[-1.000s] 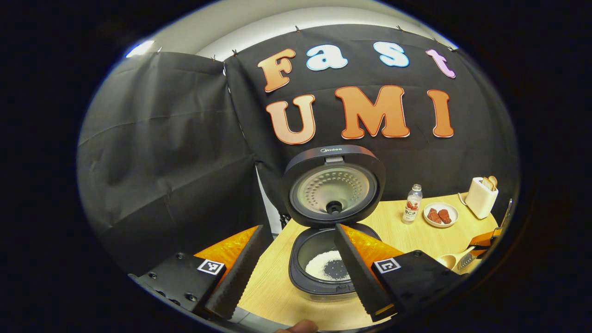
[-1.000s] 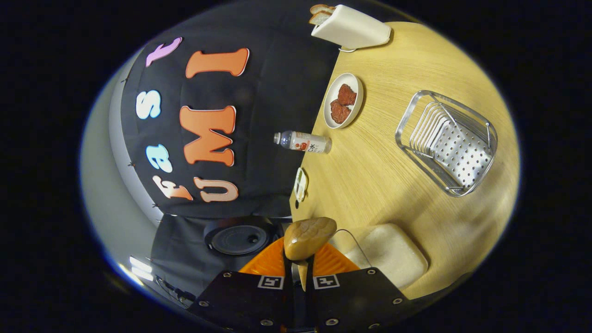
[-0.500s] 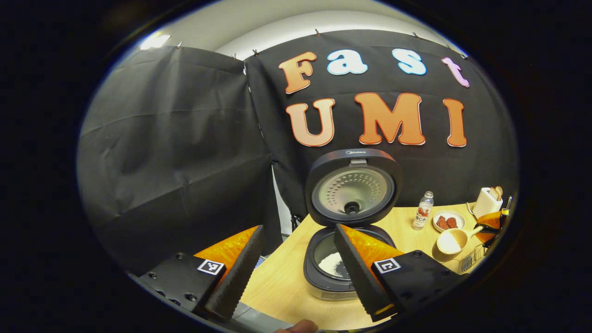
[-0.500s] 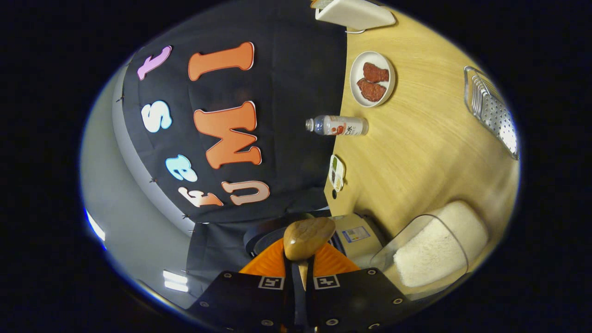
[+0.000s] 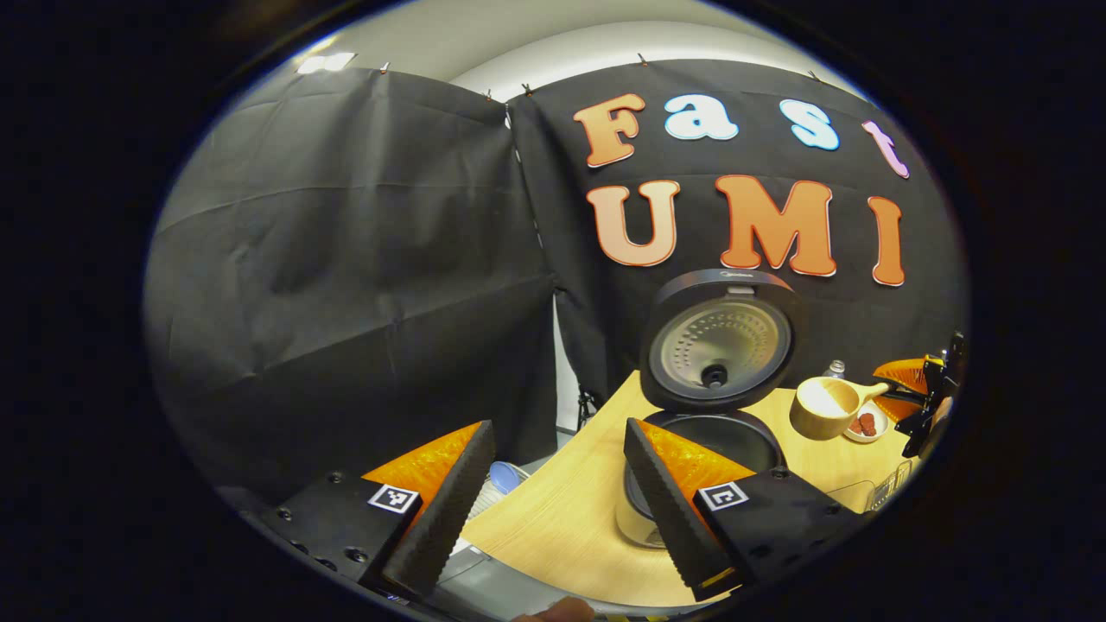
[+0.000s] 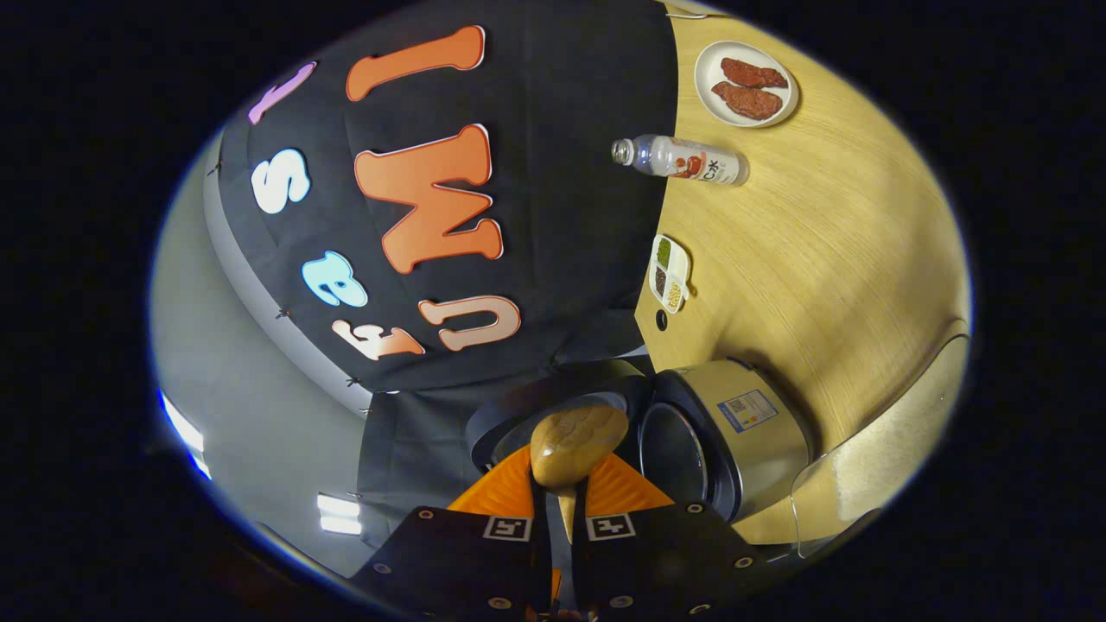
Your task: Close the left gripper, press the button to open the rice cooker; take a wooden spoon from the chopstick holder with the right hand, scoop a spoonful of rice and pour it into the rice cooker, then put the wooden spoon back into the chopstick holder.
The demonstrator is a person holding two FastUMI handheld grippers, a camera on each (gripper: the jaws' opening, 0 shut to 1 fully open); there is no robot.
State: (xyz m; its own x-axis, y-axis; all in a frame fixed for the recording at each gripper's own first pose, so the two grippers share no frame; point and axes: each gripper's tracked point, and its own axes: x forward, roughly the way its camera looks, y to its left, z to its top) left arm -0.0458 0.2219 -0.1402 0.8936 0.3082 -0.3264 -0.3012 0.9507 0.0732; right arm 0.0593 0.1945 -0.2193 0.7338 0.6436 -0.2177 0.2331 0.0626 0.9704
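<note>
Left gripper: I have its fingers spread wide with nothing between them, parked off the near-left side of the rice cooker.
Right gripper: pressed together on the handle of the wooden spoon; the bowl sticks out just ahead of the fingertips.
Spoon, seen from the left gripper view: the scoop hangs beside the raised lid, above the table, mouth turned my way.
Cooker: lid up and the pot open; from here I can't see into the pot.
Load: I see something pale in the scoop but can't tell whether that is rice or bare wood.
Risk, spill: if grains remain, the rolled wrist I read from the sideways right gripper view could shed them onto the table.
Risk, collision: the spoon bowl sits close to the lid edge; a careless swing could knock the lid down.
Risk, slip: I'm pinching a thin handle, so the spoon could twist in the grip on the way back.
Chopstick holder: I have no fix on it now, so the return needs a look first.
Clutter: bottle and plate of meat stand well apart from the cooker.
</note>
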